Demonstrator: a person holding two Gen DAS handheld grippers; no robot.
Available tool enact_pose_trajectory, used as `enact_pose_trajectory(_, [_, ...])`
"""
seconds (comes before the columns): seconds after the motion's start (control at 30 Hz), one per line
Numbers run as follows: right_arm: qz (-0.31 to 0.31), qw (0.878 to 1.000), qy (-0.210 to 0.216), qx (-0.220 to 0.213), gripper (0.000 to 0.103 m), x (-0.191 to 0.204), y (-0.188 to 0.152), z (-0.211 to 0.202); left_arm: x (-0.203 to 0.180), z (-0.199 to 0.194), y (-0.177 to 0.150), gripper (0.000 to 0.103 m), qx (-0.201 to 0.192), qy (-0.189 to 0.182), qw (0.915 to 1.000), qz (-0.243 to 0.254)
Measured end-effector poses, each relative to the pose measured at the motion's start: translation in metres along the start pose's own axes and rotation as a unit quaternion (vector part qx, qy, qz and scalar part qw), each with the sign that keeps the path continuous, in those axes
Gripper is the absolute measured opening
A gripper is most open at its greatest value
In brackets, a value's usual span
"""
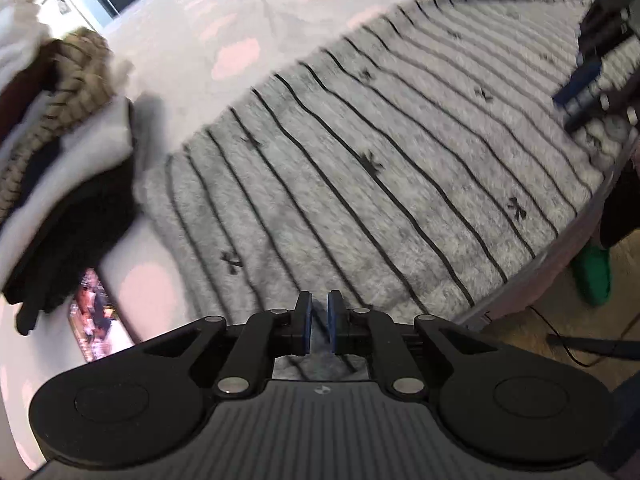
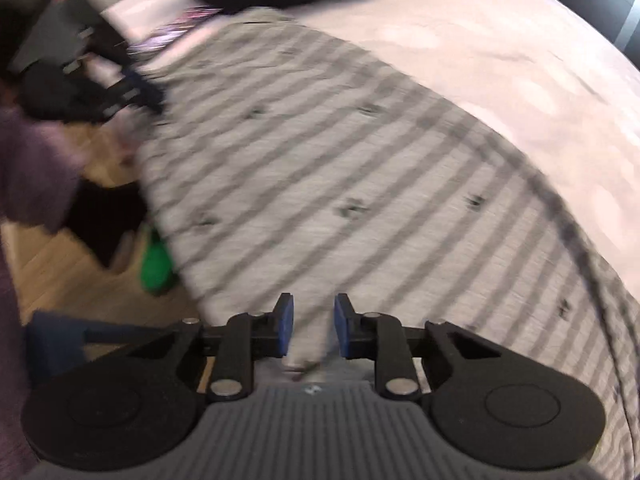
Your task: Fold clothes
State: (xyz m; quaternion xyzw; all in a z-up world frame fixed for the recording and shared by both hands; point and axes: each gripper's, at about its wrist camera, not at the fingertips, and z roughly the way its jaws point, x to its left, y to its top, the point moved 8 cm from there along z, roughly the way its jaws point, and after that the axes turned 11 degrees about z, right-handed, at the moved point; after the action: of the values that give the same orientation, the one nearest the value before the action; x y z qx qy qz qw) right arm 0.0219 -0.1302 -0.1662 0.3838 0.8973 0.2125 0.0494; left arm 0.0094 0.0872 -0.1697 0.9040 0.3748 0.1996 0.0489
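Note:
A grey fuzzy garment (image 1: 360, 152) with thin black stripes and small black bows lies spread flat on the bed; it also shows in the right wrist view (image 2: 340, 168). My left gripper (image 1: 320, 326) hovers over the garment's near edge, its blue pads a narrow gap apart with nothing clearly between them. My right gripper (image 2: 314, 328) is open and empty over the garment's near edge by the bed side. Each gripper shows in the other's view: the right one (image 1: 588, 92) at the far right, the left one (image 2: 136, 92) at the upper left. Both views are motion-blurred.
The bed has a white cover with pink spots (image 1: 236, 56). A pile of folded clothes, white, brown and black (image 1: 60, 152), sits at the left. A magazine (image 1: 94, 312) lies by it. A green object (image 2: 156, 264) stands on the wooden floor (image 2: 60, 280) beside the bed.

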Motion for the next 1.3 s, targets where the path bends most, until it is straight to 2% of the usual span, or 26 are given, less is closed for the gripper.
enact_pose_trajectory(0.1, [0.019, 0.999, -0.004, 0.038, 0.028, -0.015, -0.015, 0.008, -0.001, 0.007, -0.003, 0.007, 0.043, -0.009, 0.9989, 0.015])
enact_pose_trajectory(0.23, [0.028, 0.997, 0.021, 0.072, 0.029, -0.017, -0.032, 0.003, 0.004, 0.009, -0.002, 0.007, 0.085, -0.034, 0.9958, 0.003])
enact_pose_trajectory(0.3, [0.044, 0.996, 0.034, 0.073, 0.029, -0.02, -0.038, -0.003, 0.01, 0.007, 0.007, 0.007, 0.076, -0.036, 0.9964, -0.004])
enact_pose_trajectory(0.4, [0.076, 0.994, 0.047, 0.066, 0.029, -0.028, -0.046, -0.014, 0.019, -0.002, 0.028, 0.011, 0.04, -0.027, 0.9988, -0.012])
enact_pose_trajectory(0.47, [0.114, 0.992, 0.021, 0.04, 0.029, -0.048, -0.048, -0.026, 0.021, -0.005, 0.044, 0.022, 0.02, -0.024, 0.9994, -0.011])
enact_pose_trajectory(0.53, [0.174, 0.984, -0.021, 0.013, 0.029, -0.084, -0.051, -0.043, 0.02, -0.006, 0.059, 0.023, 0.005, -0.024, 0.9997, -0.004])
enact_pose_trajectory(0.6, [0.258, 0.964, -0.065, -0.014, 0.029, -0.132, -0.062, -0.064, 0.013, -0.006, 0.071, 0.023, -0.002, -0.026, 0.9995, 0.015])
enact_pose_trajectory(0.67, [0.343, 0.932, -0.109, -0.042, 0.029, -0.181, -0.078, -0.087, 0.004, -0.006, 0.085, 0.023, -0.008, -0.03, 0.9989, 0.035])
enact_pose_trajectory(0.73, [0.422, 0.892, -0.15, -0.065, 0.029, -0.226, -0.102, -0.113, -0.005, -0.006, 0.098, 0.023, -0.015, -0.038, 0.9978, 0.053])
enact_pose_trajectory(0.83, [0.504, 0.834, -0.21, -0.084, 0.029, -0.29, -0.152, -0.163, -0.018, -0.006, 0.112, 0.023, -0.021, -0.047, 0.9956, 0.078])
enact_pose_trajectory(0.9, [0.551, 0.794, -0.239, -0.094, 0.029, -0.319, -0.188, -0.193, -0.026, -0.006, 0.119, 0.024, -0.021, -0.05, 0.9942, 0.093])
enact_pose_trajectory(0.97, [0.605, 0.745, -0.258, -0.11, 0.029, -0.347, -0.227, -0.223, -0.034, -0.004, 0.124, 0.024, -0.017, -0.053, 0.9929, 0.105])
enact_pose_trajectory(1.03, [0.653, 0.697, -0.268, -0.129, 0.029, -0.363, -0.268, -0.246, -0.04, -0.001, 0.126, 0.024, -0.008, -0.053, 0.9919, 0.115])
enact_pose_trajectory(1.1, [0.681, 0.658, -0.294, -0.131, 0.03, -0.37, -0.308, -0.26, -0.047, 0.003, 0.128, 0.024, 0.001, -0.053, 0.9909, 0.124])
enact_pose_trajectory(1.2, [0.761, 0.573, -0.264, -0.149, 0.031, -0.371, -0.368, -0.263, -0.053, 0.012, 0.129, 0.024, 0.016, -0.054, 0.99, 0.13])
enact_pose_trajectory(1.27, [0.819, 0.504, -0.202, -0.184, 0.035, -0.367, -0.398, -0.253, -0.055, 0.015, 0.129, 0.025, 0.02, -0.052, 0.9898, 0.131])
enact_pose_trajectory(1.3, [0.836, 0.481, -0.177, -0.196, 0.037, -0.365, -0.406, -0.247, -0.055, 0.016, 0.128, 0.025, 0.021, -0.051, 0.9899, 0.13])
